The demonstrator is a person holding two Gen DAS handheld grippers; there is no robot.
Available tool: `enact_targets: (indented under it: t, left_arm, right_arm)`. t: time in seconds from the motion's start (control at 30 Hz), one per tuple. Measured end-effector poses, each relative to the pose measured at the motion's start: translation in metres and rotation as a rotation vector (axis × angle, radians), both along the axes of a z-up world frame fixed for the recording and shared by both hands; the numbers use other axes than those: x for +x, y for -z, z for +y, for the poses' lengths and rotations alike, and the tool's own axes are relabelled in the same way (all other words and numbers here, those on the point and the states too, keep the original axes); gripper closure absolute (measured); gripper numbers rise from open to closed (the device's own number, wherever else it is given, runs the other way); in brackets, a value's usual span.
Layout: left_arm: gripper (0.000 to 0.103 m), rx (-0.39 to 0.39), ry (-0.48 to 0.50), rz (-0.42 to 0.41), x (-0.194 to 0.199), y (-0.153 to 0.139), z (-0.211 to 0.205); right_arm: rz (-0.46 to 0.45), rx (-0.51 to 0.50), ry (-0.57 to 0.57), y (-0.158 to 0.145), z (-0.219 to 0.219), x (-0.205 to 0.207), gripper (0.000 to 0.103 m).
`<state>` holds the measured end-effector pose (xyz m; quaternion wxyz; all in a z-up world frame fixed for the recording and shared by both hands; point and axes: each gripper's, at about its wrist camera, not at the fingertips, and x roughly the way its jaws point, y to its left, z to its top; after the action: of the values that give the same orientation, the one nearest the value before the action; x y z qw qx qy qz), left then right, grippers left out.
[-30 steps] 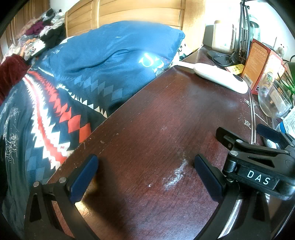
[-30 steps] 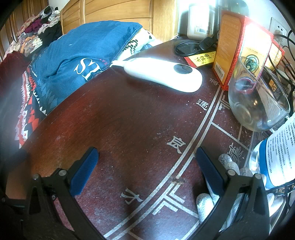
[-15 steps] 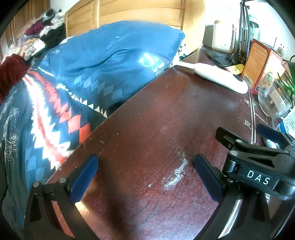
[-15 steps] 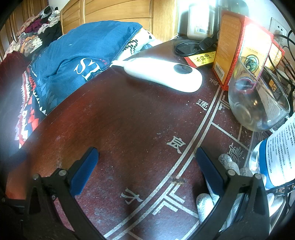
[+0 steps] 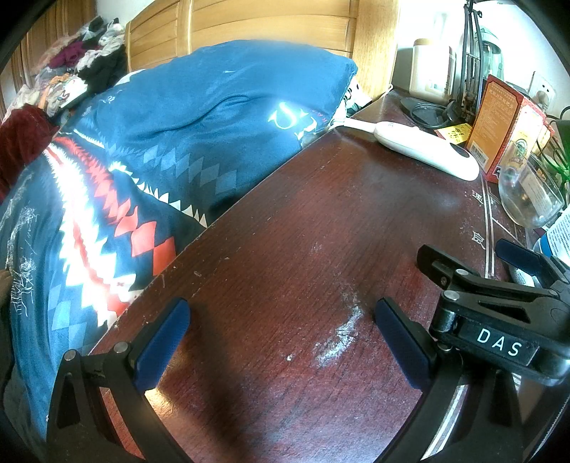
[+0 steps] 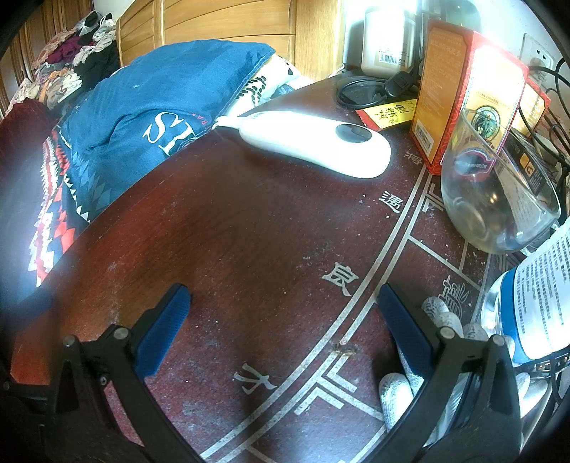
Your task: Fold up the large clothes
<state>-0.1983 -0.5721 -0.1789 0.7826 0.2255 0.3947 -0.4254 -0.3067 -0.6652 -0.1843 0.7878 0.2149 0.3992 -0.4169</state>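
Over the near part of the dark red-brown wooden table (image 5: 320, 220), the left gripper (image 5: 281, 331) hangs with its blue-padded jaws spread wide and nothing between them; the right gripper (image 6: 281, 320) is likewise wide open and empty above inlaid white characters. Beyond the table's left edge lies the large blue garment with red-and-white zigzag pattern (image 5: 149, 142), heaped against a wooden headboard (image 5: 256, 25). A white oval handheld device (image 6: 313, 142) rests toward the far edge. Only the left view shows the right gripper's body from the side. Only the right view shows white knitted fabric (image 6: 399, 388), possibly a glove, and a clear glass bowl (image 6: 495, 199) up close.
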Motion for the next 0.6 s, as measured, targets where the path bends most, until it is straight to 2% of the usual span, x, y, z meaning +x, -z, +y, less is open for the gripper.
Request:
enact_targets:
  t: [0.6]
  left_arm:
    - [0.000,0.002,-0.002,0.000,0.0000,-0.0001,0.0001]
  right_arm:
    - [0.000,-0.001,0.000,0.0005,-0.0009,-0.0011,0.000]
